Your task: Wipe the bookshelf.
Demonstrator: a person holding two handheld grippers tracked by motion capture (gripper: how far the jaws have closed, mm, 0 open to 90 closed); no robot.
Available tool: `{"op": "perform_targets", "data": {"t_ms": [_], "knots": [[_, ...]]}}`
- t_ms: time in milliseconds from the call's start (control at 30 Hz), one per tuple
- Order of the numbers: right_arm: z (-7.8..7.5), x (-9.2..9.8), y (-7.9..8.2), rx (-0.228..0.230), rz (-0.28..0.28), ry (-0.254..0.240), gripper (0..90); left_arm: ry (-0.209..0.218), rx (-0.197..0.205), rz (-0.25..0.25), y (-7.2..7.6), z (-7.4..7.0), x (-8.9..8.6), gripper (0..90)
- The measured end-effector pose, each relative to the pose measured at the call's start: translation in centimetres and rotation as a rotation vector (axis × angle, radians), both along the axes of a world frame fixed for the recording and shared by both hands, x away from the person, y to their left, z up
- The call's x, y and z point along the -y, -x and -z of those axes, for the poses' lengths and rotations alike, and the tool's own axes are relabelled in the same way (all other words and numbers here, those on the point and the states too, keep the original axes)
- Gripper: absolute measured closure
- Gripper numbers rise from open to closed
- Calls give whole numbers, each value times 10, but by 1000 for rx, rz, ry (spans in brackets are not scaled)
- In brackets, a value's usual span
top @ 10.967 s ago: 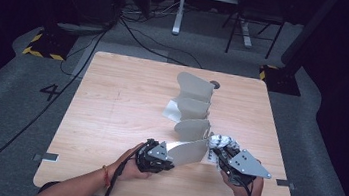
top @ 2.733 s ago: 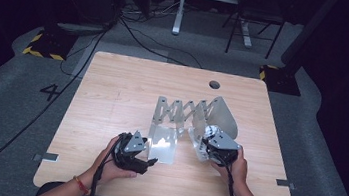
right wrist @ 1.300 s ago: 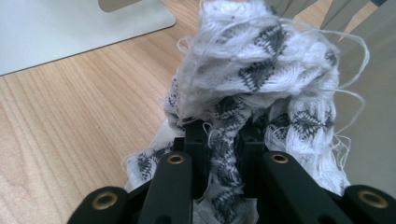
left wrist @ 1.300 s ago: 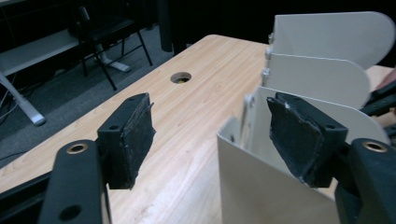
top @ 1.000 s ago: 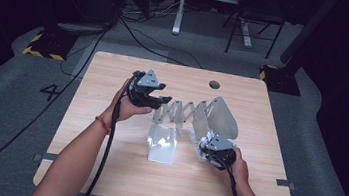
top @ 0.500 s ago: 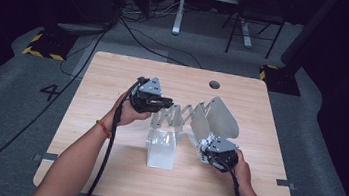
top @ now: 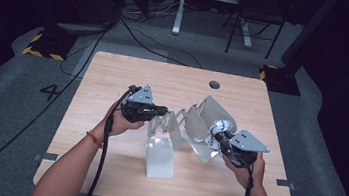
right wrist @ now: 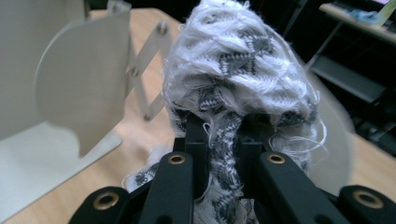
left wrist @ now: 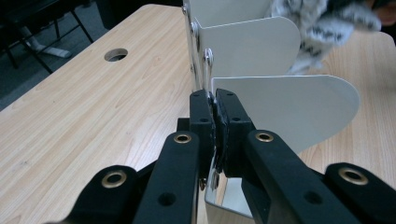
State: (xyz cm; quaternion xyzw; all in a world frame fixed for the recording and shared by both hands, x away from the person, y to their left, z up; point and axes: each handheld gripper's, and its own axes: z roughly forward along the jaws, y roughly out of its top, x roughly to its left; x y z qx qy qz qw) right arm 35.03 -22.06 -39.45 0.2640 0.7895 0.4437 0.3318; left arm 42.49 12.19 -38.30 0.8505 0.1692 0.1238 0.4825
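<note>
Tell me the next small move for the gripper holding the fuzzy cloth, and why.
Probably carry the grey-and-white knitted cloth toward a gap between the panels of the folding metal rack and lower it in. The right gripper is shut on the cloth beside the rack's end panel, while the left gripper is clamped on the rack's hinged edge, steadying it.

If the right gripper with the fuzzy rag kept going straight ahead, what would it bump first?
Probably the white metal divider plate of the folding rack right in front; the right gripper carries its woolly cloth toward it, though depth is hard to judge.
</note>
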Motion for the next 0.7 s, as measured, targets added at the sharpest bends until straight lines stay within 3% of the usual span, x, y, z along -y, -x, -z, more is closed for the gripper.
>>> {"op": "perform_targets", "data": {"t_ms": [67,167,300,467,700], "knots": [[-7,-3,-6,25,10,10,806,15,0,-4,0,1,-1,866],[-7,-10,-17,10,3,34,805,31,5,-12,1,2,-1,867],[7,-23,-23,-5,-28,122,807,18,28,-22,3,2,0,866],[16,-22,-25,-24,-42,108,810,22,25,-30,4,3,1,866],[50,-23,-29,-101,-69,174,814,39,21,-31,4,4,0,866]]}}
